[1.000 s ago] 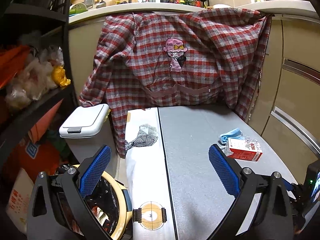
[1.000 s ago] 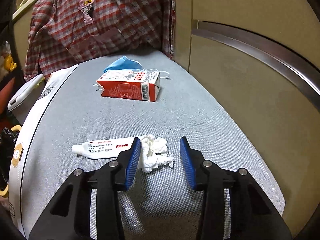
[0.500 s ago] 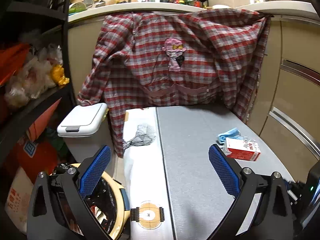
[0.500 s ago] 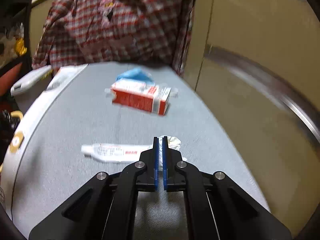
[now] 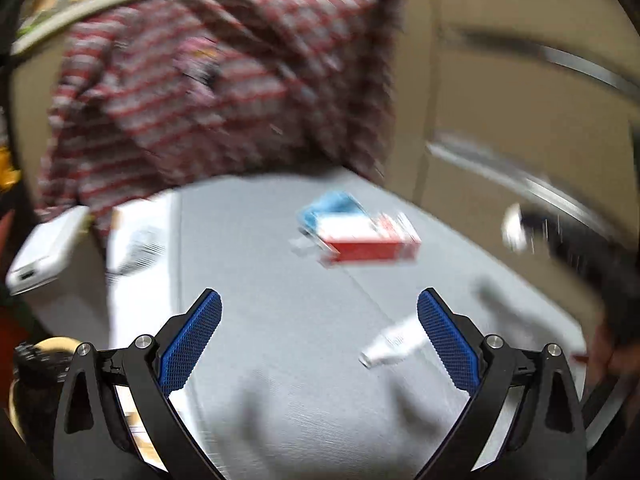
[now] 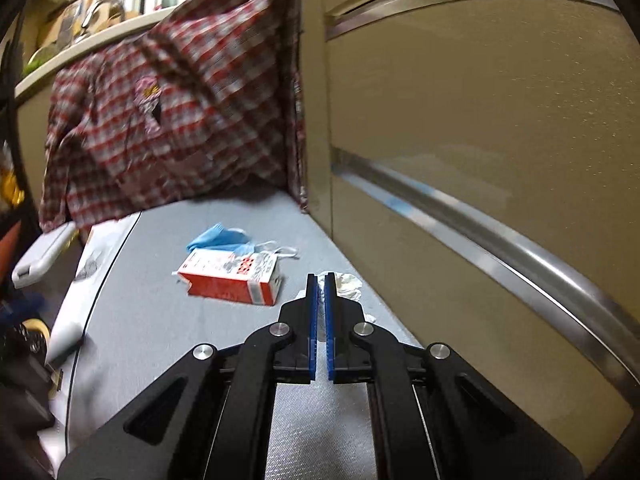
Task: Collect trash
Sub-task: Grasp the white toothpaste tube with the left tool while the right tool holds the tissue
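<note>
A round bin with a pale yellow rim and a black liner sits low at the left edge of the grey tabletop; its contents are too dark to make out. Further back on that side stands a white plastic bin with a closed flat lid. On the tabletop a red and white drink carton lies on its side, touching a crumpled blue face mask just behind it. A white squeeze tube lies near the left gripper, whose blue fingers stand wide apart with nothing between them. The right gripper has its fingers pressed together on a crumpled white tissue, held above the tabletop beside beige cabinet fronts with steel rails. A red plaid shirt hangs over the counter edge behind.
</note>
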